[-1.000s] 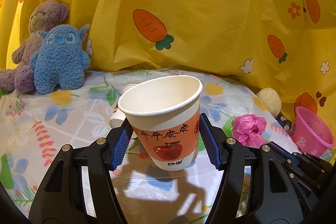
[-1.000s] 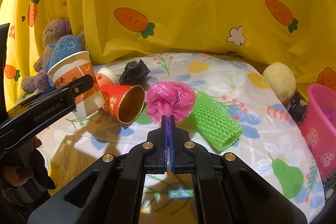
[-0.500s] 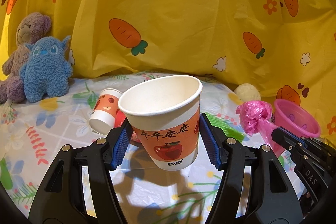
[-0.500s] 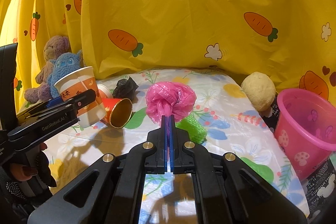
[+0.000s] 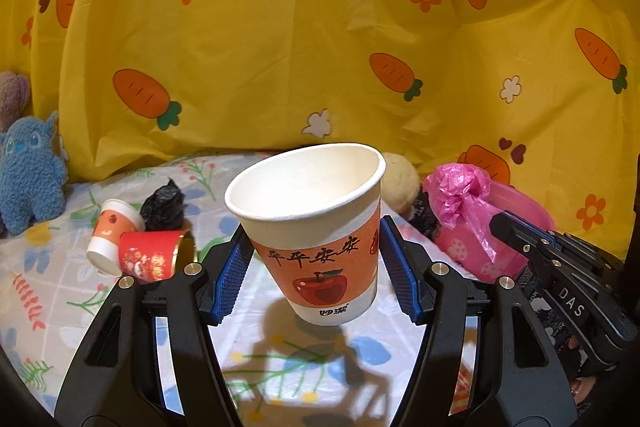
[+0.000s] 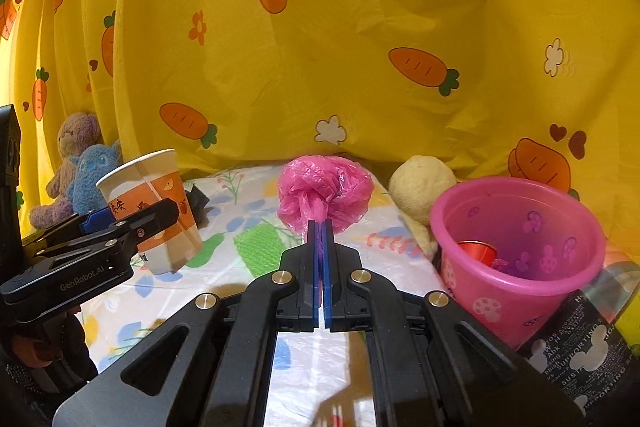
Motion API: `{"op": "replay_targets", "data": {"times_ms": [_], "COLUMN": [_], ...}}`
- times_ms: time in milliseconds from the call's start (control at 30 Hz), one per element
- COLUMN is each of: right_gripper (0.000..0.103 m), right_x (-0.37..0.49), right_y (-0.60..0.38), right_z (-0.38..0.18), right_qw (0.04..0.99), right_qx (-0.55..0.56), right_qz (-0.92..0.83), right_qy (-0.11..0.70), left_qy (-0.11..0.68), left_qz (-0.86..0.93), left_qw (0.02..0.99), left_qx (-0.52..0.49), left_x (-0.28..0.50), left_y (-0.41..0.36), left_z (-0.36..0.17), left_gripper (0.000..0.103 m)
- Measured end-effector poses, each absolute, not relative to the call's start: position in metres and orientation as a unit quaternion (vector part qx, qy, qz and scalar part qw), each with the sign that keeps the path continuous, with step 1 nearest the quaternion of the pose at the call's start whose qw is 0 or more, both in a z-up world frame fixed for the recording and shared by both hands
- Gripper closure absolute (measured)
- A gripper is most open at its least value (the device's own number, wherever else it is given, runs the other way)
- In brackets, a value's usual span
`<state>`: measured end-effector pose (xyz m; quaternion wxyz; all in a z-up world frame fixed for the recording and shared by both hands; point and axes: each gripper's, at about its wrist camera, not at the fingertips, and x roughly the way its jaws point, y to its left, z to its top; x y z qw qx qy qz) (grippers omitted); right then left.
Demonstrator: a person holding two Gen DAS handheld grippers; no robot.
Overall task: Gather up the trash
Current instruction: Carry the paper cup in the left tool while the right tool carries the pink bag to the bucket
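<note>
both tongs have swung rightward since a second ago, bringing the pink bin (image 6: 520, 259) into the lower right of the right view. the left tongs (image 5: 316, 267) pinch the apple-print paper cup (image 5: 316, 227) upright at frame centre, off the desk (image 5: 280, 359). the right tongs (image 6: 321, 227), pressed together, grip the pink bag (image 6: 326, 193) at centre, left of the bin.

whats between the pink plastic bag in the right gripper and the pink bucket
Nothing sits between them. In the right wrist view the pink bag, pinched in the right gripper, hangs left of the pink bucket; only bare floral tablecloth shows in the gap.
</note>
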<state>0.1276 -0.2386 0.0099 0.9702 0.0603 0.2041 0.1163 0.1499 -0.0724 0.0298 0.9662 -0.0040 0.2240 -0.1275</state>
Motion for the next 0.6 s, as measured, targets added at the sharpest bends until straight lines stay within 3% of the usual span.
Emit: {"op": "replay_targets", "data": {"times_ms": [600], "right_gripper": [0.101], "right_x": [0.141], "right_y": [-0.38], "right_z": [-0.005], "right_qw": [0.972], "right_qx": [0.122], "right_qz": [-0.031], "right_qy": [0.198], "left_qy": [0.229], "left_qz": [-0.28], "left_qw": [0.932], "left_qx": [0.029], "left_x": [0.199], "left_y": [-0.239], "left_z": [0.029], "left_gripper": [0.041]}}
